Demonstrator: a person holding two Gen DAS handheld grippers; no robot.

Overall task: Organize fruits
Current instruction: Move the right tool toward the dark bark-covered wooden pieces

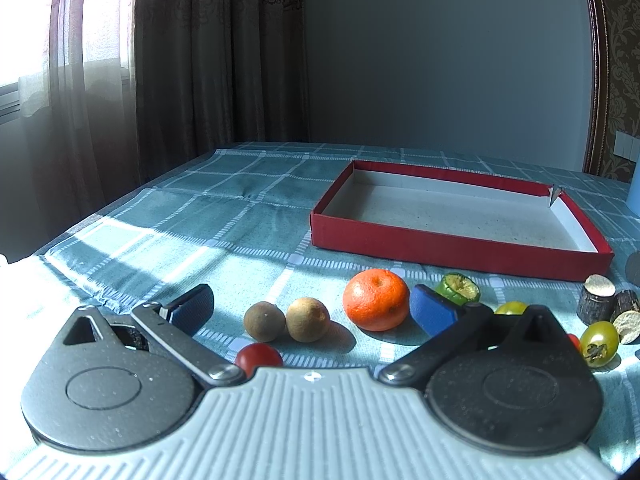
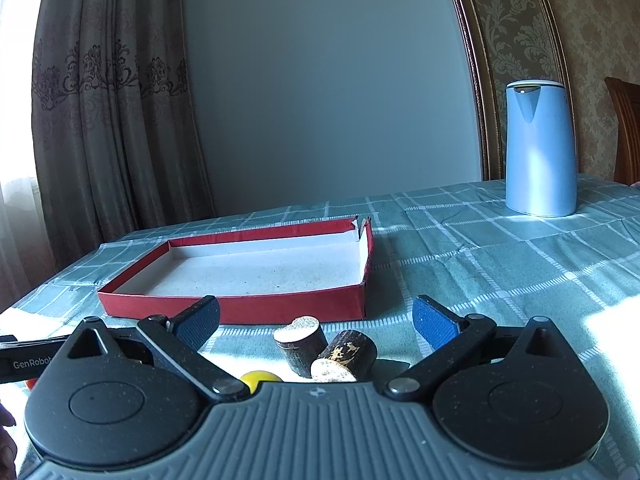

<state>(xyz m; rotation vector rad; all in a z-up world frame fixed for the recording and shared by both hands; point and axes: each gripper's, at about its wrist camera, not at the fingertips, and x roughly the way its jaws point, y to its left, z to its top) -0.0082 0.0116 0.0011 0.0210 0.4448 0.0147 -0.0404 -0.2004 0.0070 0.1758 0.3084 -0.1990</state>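
My left gripper (image 1: 312,308) is open and empty, low over the table. Between its fingers lie two small brown round fruits (image 1: 265,320) (image 1: 308,319), an orange tangerine (image 1: 376,299) and a red cherry tomato (image 1: 258,357). A cut green fruit (image 1: 458,288) and yellow-green tomatoes (image 1: 599,343) lie to the right. A shallow red box (image 1: 460,254) with a white inside stands behind them. My right gripper (image 2: 316,320) is open and empty, with two dark sugarcane pieces (image 2: 300,342) (image 2: 346,356) between its fingers and a yellow tomato (image 2: 260,379) at its base. The red box (image 2: 240,308) lies just beyond.
A green checked cloth (image 1: 224,216) covers the table. A blue kettle (image 2: 538,148) stands at the back right. Curtains (image 1: 180,60) hang past the table's far left edge. The two sugarcane pieces also show in the left wrist view (image 1: 598,298). A wooden chair (image 2: 628,128) stands at far right.
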